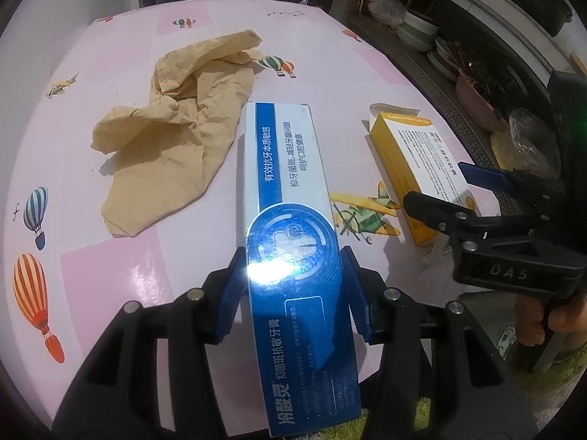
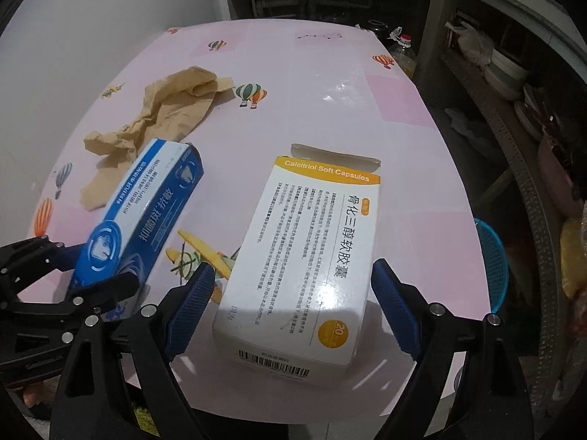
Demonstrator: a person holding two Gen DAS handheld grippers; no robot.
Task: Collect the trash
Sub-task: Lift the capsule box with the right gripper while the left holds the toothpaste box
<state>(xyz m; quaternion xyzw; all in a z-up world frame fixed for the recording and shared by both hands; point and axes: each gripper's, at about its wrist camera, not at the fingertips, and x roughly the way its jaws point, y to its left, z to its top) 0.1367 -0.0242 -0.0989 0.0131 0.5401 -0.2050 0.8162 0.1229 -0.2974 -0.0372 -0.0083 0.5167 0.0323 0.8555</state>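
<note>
Three pieces of trash were on the pink tablecloth [image 2: 330,84] with its balloon and aeroplane prints: two cartons and one sheet of crumpled brown paper [image 1: 176,117]. The brown paper lay toward the far left of the table, touched by neither gripper.

The left gripper [image 1: 293,289] was clamped on the blue and white toothpaste box [image 1: 290,198], one blue pad pressed to each long side near its near end. From the right wrist view that box was tilted, its far end raised toward the paper.

The white and yellow calcitriol capsule box [image 2: 304,256] lay flat near the table's right edge, its far flap open. The right gripper [image 2: 293,311] stood over its near end with fingers spread wide, one on either side of the box; a clear gap showed at the right pad, so nothing was gripped.

One blue plastic mesh basket [image 2: 491,264] showed past the table's right edge, lower down. Bowls and plates were stacked on shelving beyond.
</note>
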